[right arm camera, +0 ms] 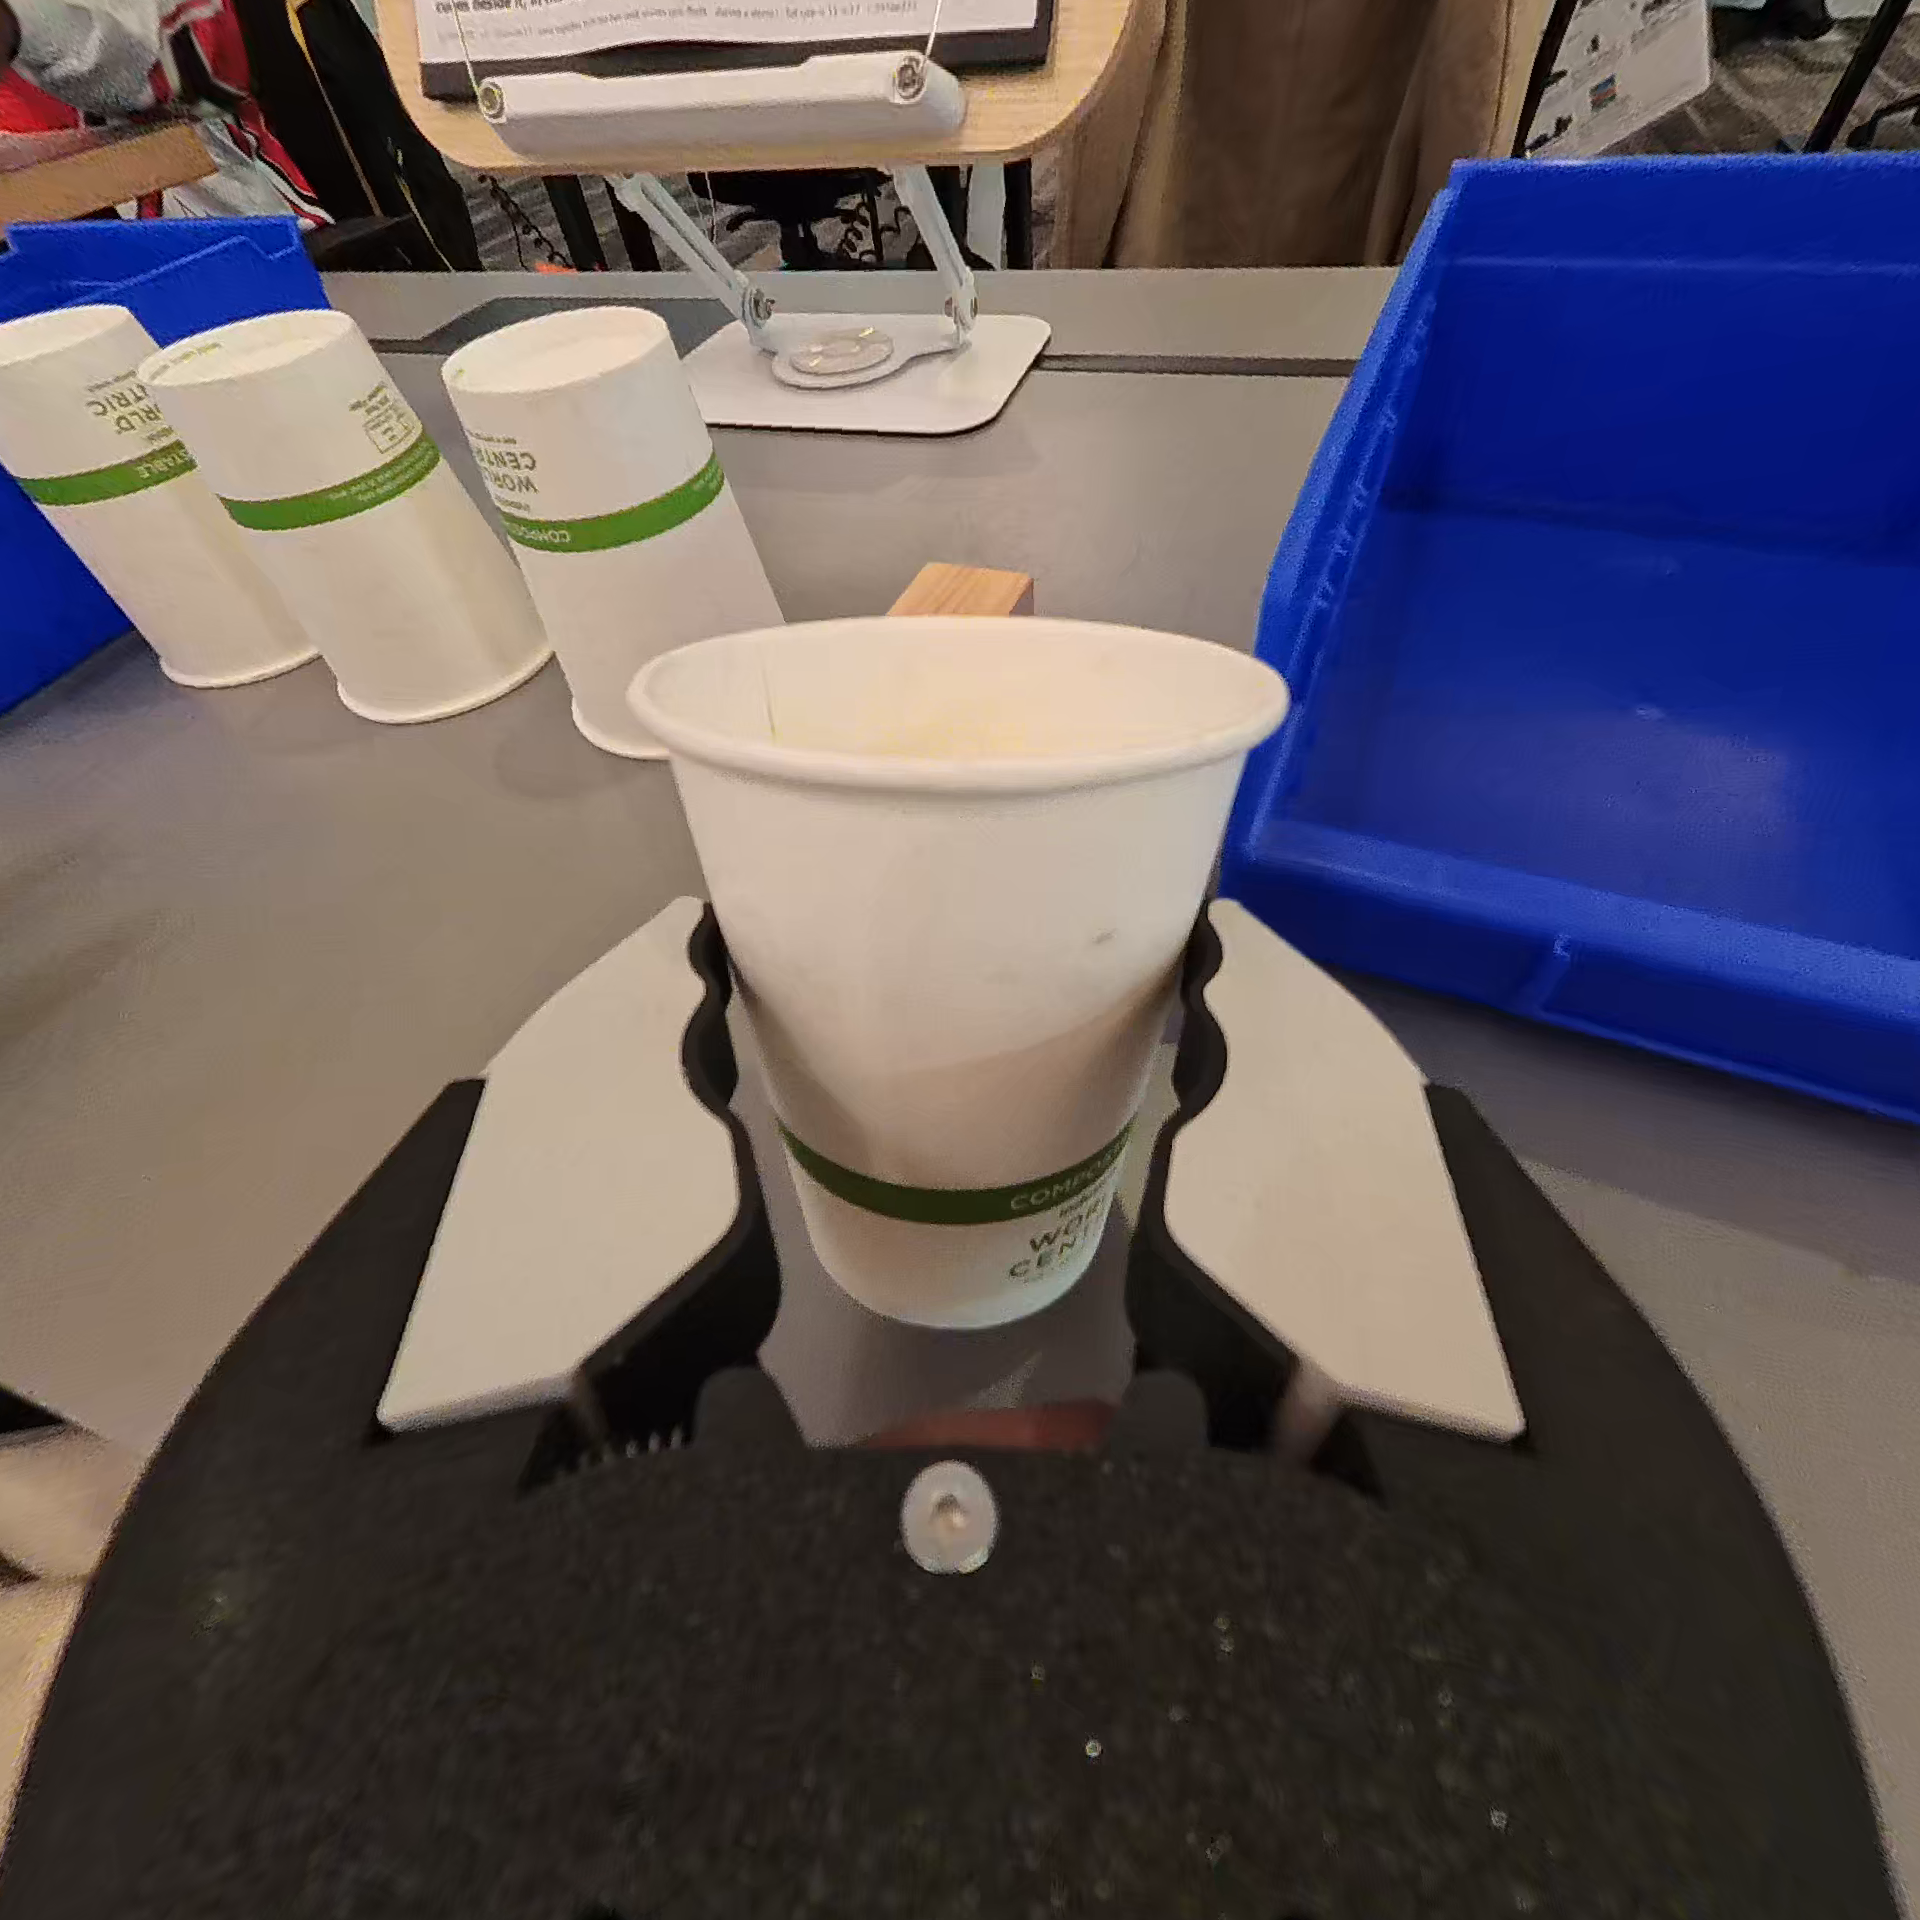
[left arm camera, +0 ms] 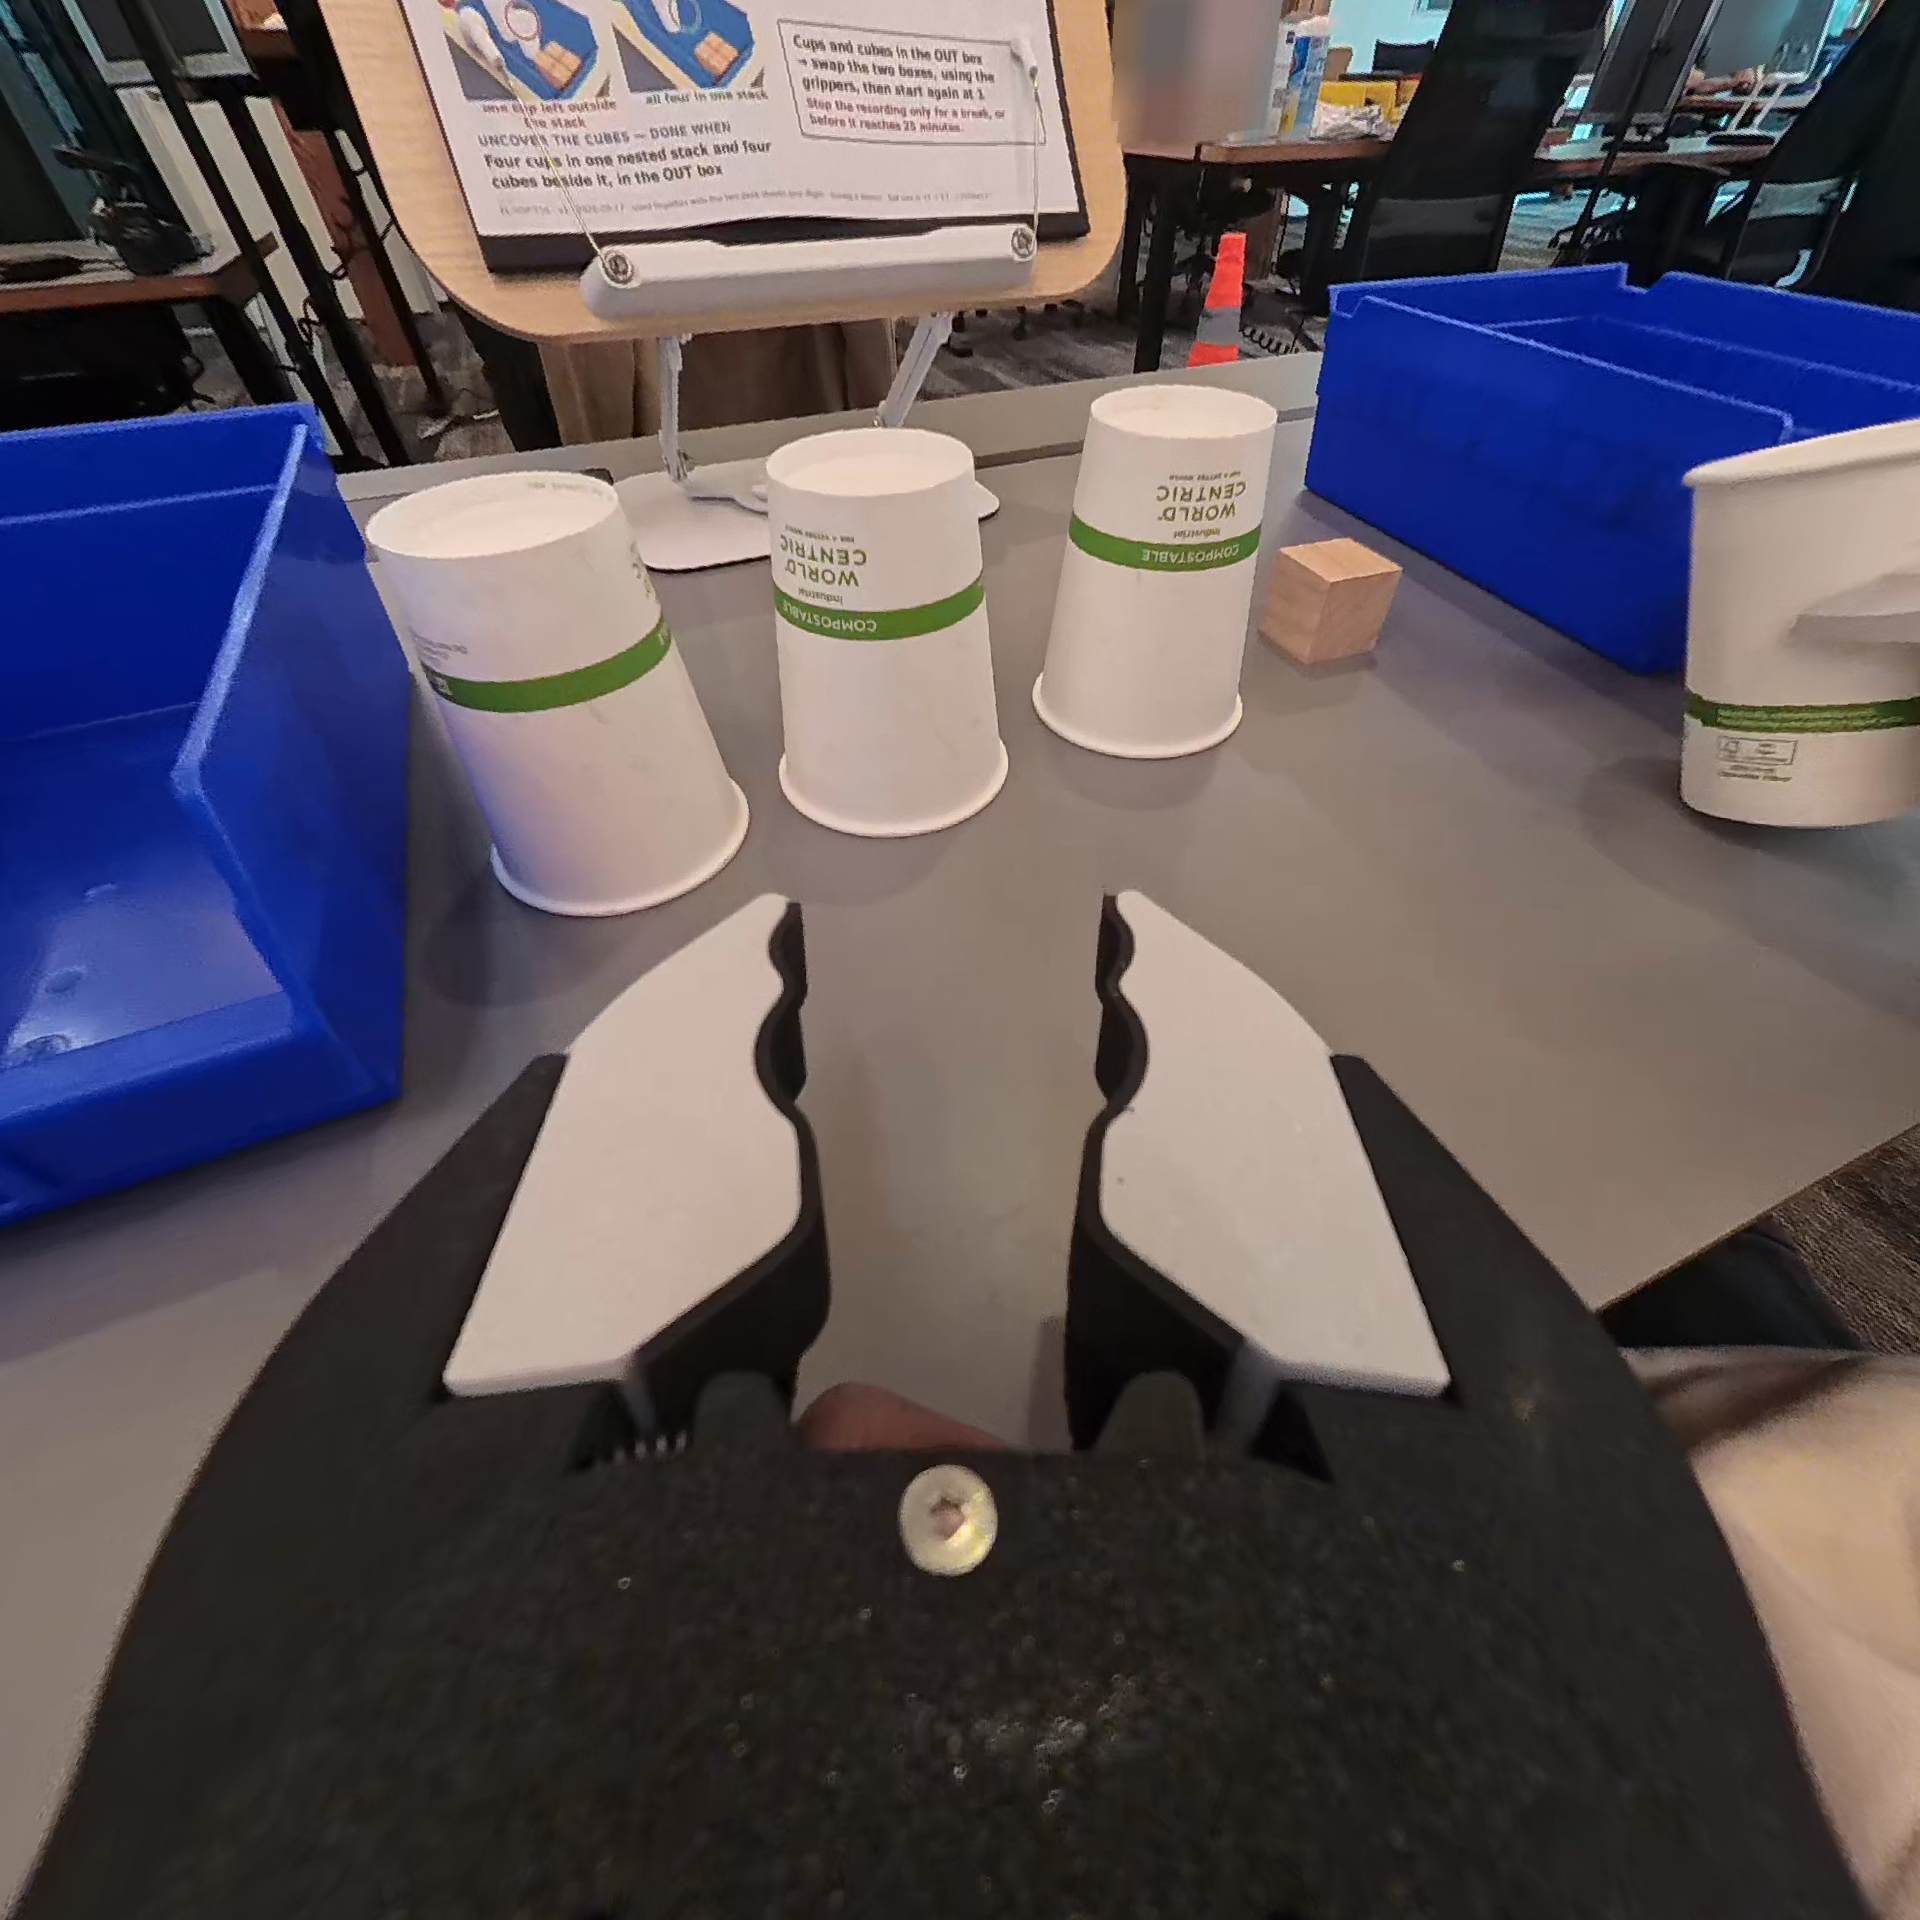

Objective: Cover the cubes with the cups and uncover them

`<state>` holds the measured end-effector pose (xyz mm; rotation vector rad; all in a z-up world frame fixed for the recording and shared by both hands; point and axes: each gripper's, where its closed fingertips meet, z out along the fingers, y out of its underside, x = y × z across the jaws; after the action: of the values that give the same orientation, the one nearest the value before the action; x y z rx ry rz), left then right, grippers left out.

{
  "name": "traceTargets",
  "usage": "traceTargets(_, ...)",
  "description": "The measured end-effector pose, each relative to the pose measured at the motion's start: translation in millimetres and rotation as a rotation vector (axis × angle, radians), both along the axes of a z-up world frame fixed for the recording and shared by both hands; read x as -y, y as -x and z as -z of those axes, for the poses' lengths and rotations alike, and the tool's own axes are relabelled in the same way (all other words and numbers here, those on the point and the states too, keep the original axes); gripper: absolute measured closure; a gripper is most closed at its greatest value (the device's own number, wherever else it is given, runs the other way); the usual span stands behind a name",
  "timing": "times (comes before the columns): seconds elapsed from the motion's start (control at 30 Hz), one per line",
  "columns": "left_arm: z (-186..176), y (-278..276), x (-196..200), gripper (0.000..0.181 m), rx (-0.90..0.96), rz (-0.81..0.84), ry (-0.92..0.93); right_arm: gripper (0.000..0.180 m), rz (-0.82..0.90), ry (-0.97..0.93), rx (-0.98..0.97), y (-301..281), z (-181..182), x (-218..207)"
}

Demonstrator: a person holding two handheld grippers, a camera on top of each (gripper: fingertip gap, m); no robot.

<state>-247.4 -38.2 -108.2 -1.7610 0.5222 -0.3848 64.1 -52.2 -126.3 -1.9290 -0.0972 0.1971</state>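
Note:
Three white paper cups with green bands stand upside down in a row on the grey table [left arm camera: 1351, 935]: a left cup [left arm camera: 561, 686], a middle cup [left arm camera: 883, 634] and a right cup [left arm camera: 1153, 571]. A bare wooden cube [left arm camera: 1330, 597] sits just right of the row. My left gripper [left arm camera: 951, 904] is open and empty, low over the table in front of the middle cup. My right gripper [right arm camera: 956, 914] is shut on a fourth cup [right arm camera: 956, 883], mouth up, in front of the cube [right arm camera: 966, 590]. That cup shows at the right edge of the left wrist view [left arm camera: 1787, 644].
A blue bin [left arm camera: 208, 779] stands at the left and another blue bin [left arm camera: 1558, 436] at the right, also in the right wrist view [right arm camera: 1610, 623]. A wooden stand holding an instruction sheet [left arm camera: 758, 260] rises behind the cups, its white base [right arm camera: 883, 374] on the table.

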Motion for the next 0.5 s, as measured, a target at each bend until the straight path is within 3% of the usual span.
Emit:
traceTargets(0.43, 8.5, -3.0, -0.9, 0.125, -0.036, 0.007, 0.022, 0.097, -0.088, 0.076, -0.047, 20.3, 20.1, 11.0)
traceTargets(0.5, 12.5, -2.8, -1.5, 0.123, -0.033, 0.003, 0.051, 0.086, -0.102, 0.086, -0.033, 22.8, 23.8, 12.0)
